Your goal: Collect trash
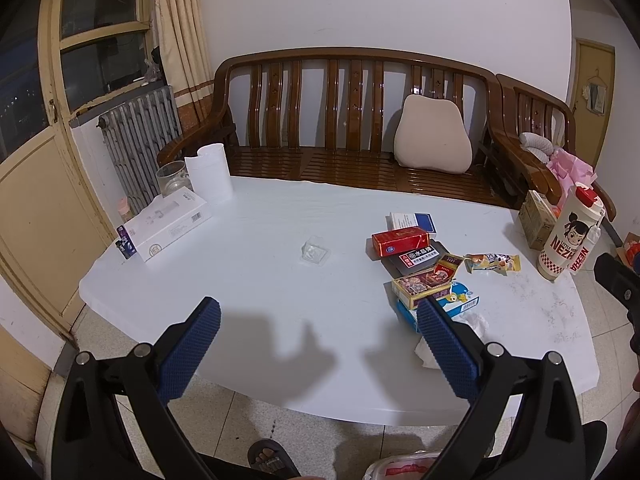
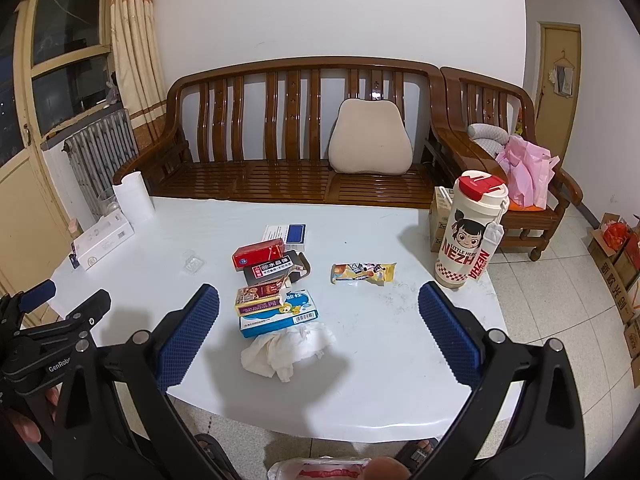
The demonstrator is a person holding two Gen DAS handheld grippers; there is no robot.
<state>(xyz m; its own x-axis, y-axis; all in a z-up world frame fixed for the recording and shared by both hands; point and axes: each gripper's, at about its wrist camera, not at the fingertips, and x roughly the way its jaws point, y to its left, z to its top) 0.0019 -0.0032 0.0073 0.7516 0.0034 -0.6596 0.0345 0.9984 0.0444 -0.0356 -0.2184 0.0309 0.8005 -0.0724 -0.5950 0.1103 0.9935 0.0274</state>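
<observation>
Trash is still lying on the table (image 2: 360, 380): crumpled tissue (image 2: 286, 350) at 6 o'clock; both the left gripper (image 1: 320, 316) and right gripper (image 2: 319, 314) are hovering released, nothing collected.

Bright indoor overhead light, soft claw shadows on the white table (image 1: 280, 216), sharp focus, fisheye-bent edges

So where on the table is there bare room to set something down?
Bare: the wide stretch between the white box and the clear plastic tray, and the strip between the snack wrapper and the right tongs. Crowded: the stacked boxes and crumpled tissue.
</observation>
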